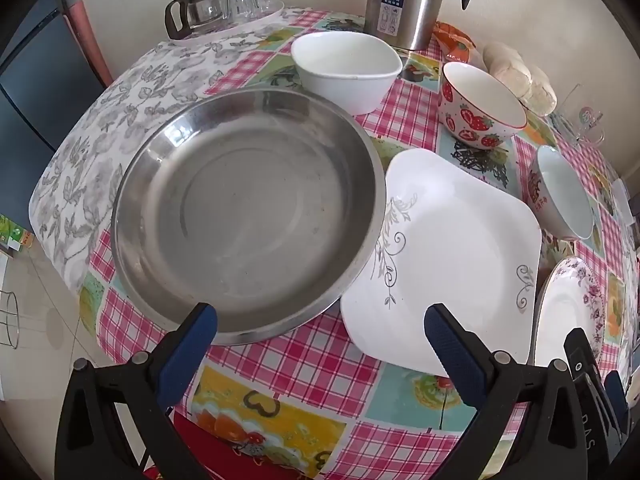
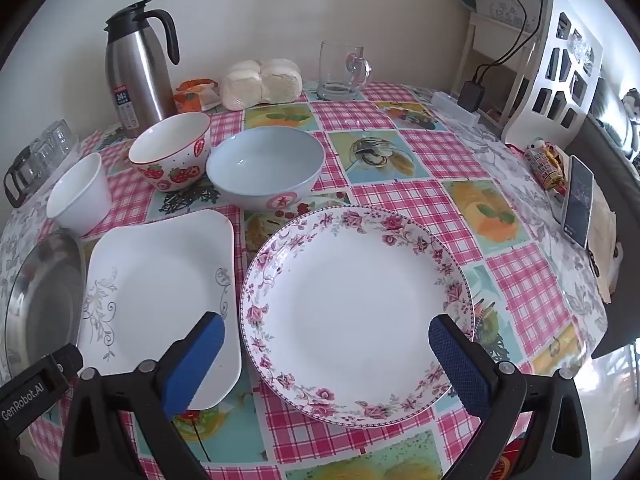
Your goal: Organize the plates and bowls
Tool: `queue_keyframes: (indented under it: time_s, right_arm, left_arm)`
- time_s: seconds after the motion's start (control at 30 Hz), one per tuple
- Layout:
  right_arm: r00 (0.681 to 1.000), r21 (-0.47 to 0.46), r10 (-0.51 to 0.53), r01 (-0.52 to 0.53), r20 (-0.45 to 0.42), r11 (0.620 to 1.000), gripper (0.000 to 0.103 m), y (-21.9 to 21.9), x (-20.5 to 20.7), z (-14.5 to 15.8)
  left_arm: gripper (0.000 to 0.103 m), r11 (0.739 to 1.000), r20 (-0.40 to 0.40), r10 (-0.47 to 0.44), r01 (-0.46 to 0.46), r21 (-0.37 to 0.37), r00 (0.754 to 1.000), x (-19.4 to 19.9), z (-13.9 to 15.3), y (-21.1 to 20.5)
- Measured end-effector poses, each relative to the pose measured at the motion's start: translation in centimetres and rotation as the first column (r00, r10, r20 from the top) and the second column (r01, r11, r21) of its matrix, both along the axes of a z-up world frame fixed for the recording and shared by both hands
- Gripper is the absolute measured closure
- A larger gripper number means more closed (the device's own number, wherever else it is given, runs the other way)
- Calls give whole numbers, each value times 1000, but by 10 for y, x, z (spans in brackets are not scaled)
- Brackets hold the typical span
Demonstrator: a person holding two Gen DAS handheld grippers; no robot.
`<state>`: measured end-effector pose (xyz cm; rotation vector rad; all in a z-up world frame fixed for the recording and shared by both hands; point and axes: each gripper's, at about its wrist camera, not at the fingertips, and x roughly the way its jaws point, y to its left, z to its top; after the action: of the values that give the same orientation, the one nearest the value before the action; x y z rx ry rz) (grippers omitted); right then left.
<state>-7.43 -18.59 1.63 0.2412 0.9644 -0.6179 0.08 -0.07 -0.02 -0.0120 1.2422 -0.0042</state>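
A round steel plate lies at the table's left; its rim overlaps the square white plate beside it. A floral round plate lies at the right. Behind them stand a plain white bowl, a strawberry bowl and a pale blue bowl. My left gripper is open and empty above the near edges of the steel and square plates. My right gripper is open and empty over the floral plate's near part.
A steel thermos jug, a bag of buns and a glass mug stand at the back. Upturned glasses on a tray sit far left. A phone and a white rack are at the right edge.
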Motion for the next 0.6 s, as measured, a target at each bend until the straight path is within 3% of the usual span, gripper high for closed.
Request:
queue_keyframes:
  time_s: [0.6]
  right_arm:
    - [997,9,34,-35,70,999,0,5,0,9]
  left_arm:
    - [0,1000,98,-4,6,-15,995,6,32,8]
